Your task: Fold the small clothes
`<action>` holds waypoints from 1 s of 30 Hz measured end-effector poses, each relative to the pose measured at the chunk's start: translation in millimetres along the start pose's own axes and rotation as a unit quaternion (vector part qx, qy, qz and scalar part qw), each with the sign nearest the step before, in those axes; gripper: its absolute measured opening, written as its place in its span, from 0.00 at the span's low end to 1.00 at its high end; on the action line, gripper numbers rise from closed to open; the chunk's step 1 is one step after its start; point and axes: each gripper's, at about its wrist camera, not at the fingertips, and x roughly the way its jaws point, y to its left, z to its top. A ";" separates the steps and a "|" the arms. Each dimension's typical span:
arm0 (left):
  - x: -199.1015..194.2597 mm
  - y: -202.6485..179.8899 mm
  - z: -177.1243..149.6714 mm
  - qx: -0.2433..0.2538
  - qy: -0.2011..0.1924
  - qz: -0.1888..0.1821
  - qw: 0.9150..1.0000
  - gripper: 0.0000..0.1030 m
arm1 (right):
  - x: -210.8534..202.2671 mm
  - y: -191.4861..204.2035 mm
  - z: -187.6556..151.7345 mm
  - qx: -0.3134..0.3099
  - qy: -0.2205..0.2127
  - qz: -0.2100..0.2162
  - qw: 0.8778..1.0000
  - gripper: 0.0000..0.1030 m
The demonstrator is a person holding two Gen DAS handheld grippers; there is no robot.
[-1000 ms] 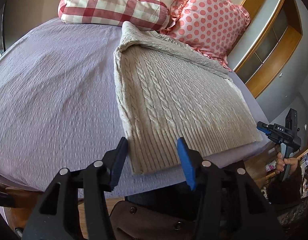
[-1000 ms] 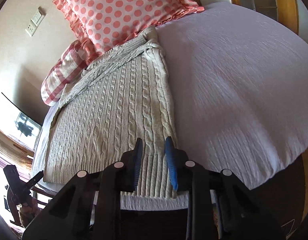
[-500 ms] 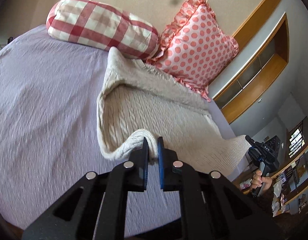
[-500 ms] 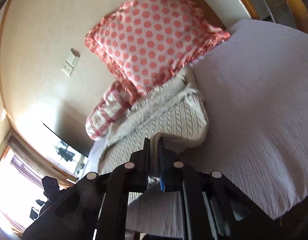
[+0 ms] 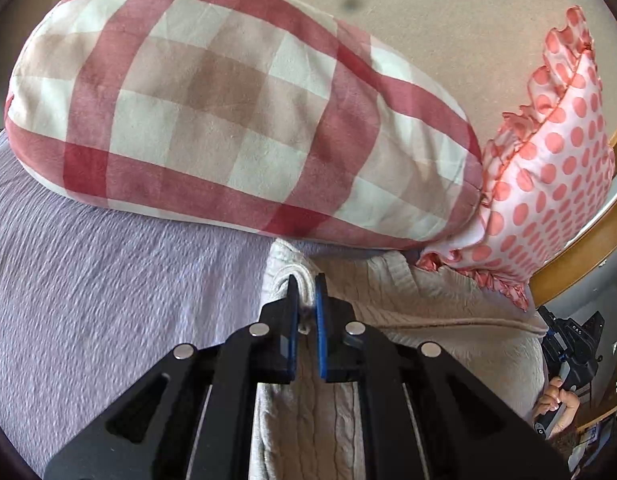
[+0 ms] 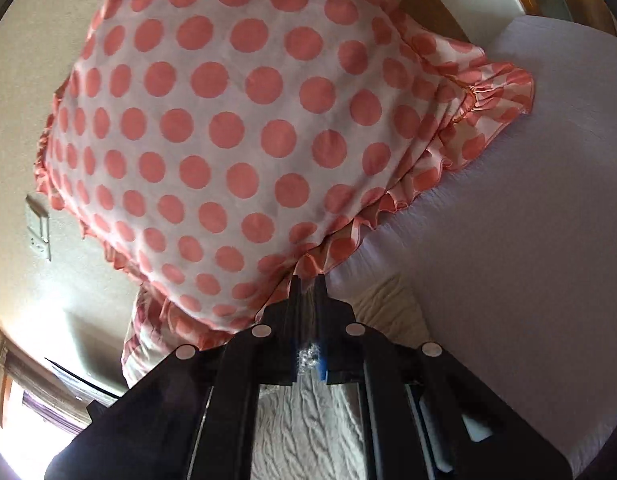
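A beige cable-knit sweater [image 5: 428,320] lies on the lilac bed, doubled over on itself. My left gripper [image 5: 304,288] is shut on the sweater's hem edge and holds it at the far end, just below the checked pillow. In the right wrist view the sweater [image 6: 392,308] shows under and beside the jaws. My right gripper [image 6: 306,286] is shut on the sweater's hem, right against the polka-dot pillow's frill. The fabric between the right jaws is mostly hidden.
A red-and-white checked pillow [image 5: 228,112] and a pink polka-dot pillow [image 5: 548,184], also in the right wrist view [image 6: 248,128], lean on the wall at the bed's head. The lilac bed cover [image 5: 108,300] spreads left, and right [image 6: 528,240]. The other gripper [image 5: 568,344] shows at right.
Both grippers shut on the sweater's near hem, lifted it and carried it forward over the sweater to the pillow end, folding the sweater in half.
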 end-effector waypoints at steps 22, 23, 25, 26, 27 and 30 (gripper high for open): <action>-12.6 25.8 -47.8 -0.003 0.071 -0.059 0.996 0.57 | 26.0 48.2 -71.5 -0.180 0.118 -0.053 0.975 0.50; -11.5 24.8 -47.3 -0.004 0.070 -0.059 0.996 0.57 | 23.7 46.9 -70.6 -0.174 0.111 -0.049 0.977 0.49; -7.8 25.1 -47.4 -0.013 0.076 -0.074 0.994 0.56 | 12.8 43.6 -71.1 -0.159 0.099 -0.036 0.982 0.50; -5.5 24.4 -47.6 -0.016 0.078 -0.077 0.994 0.52 | 3.6 44.6 -73.0 -0.159 0.084 -0.024 0.983 0.55; -3.6 24.6 -48.3 -0.019 0.078 -0.071 0.994 0.38 | -4.1 44.6 -72.2 -0.160 0.068 -0.012 0.985 0.66; 2.7 34.1 -48.1 -0.074 0.091 -0.104 0.988 0.15 | -22.5 46.3 -69.5 -0.148 0.036 0.021 0.988 0.71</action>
